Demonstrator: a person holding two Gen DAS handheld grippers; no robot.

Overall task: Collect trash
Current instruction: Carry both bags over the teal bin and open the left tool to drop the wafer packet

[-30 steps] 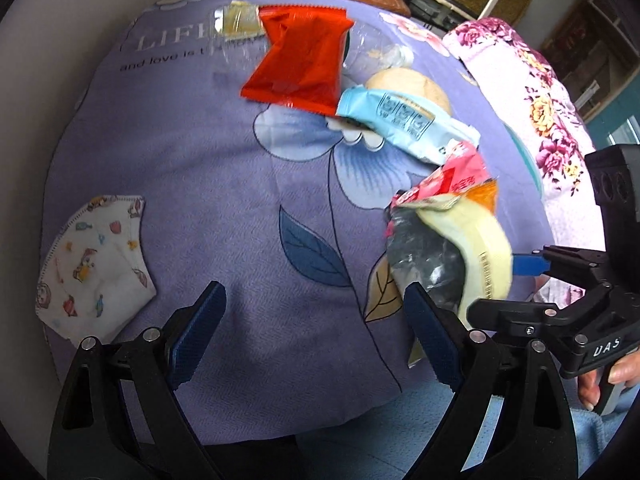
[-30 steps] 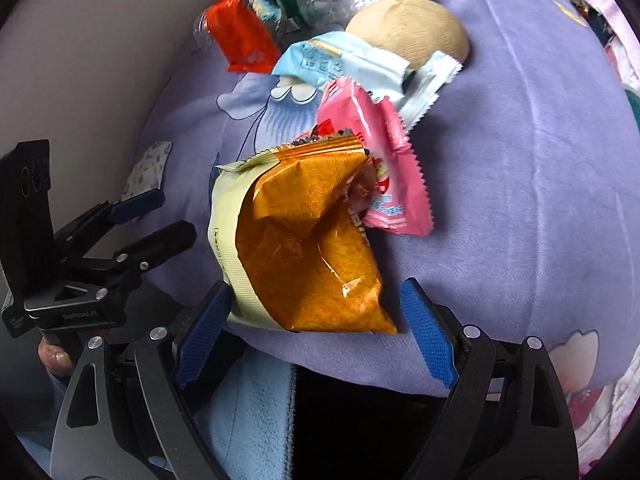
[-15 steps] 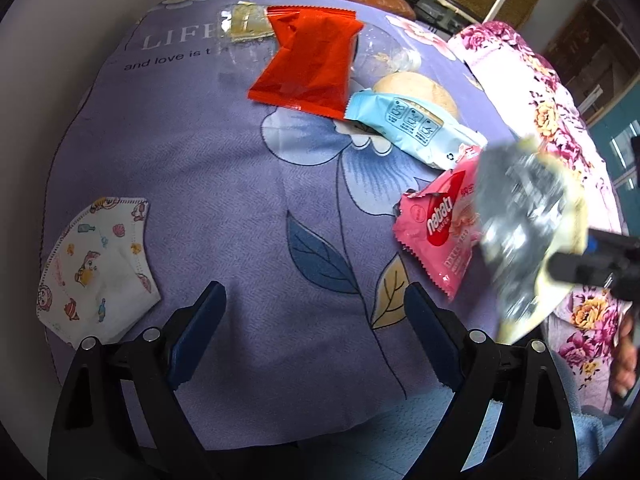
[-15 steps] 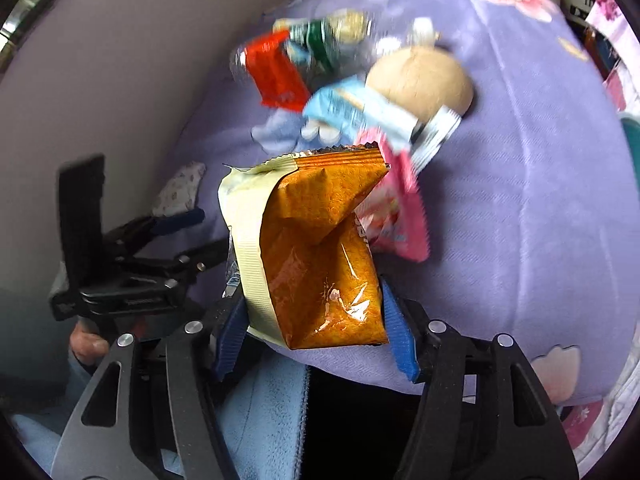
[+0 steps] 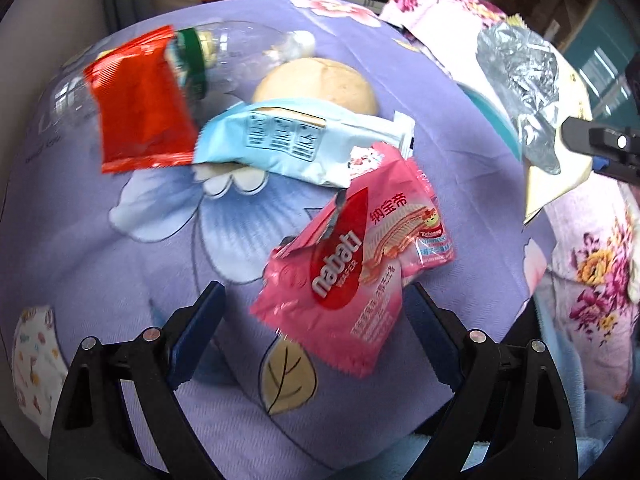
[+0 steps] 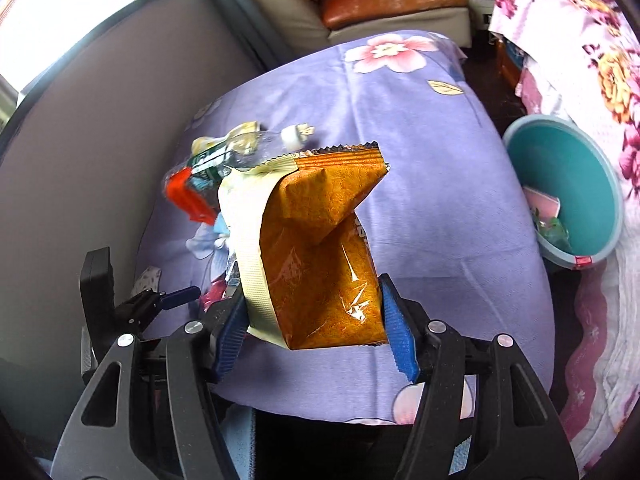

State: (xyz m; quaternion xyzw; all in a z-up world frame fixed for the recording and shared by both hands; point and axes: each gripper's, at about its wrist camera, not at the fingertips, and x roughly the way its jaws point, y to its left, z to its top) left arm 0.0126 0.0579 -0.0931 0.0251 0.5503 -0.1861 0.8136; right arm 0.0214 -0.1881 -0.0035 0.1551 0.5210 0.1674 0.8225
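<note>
Right gripper is clamped on the orange chip bag, lifted off the purple floral cloth, with a teal bin off to the right that already has some scraps in it. Left gripper is spread wide with nothing in it, hovering just over the pink wafer wrapper — behind that sit a light blue wrapper, a red packet, a clear plastic bottle and a round tan bun, all bunched together. A kids' face mask lies at the cloth's left edge, and there's a brown leather seat at the back of the room.
</note>
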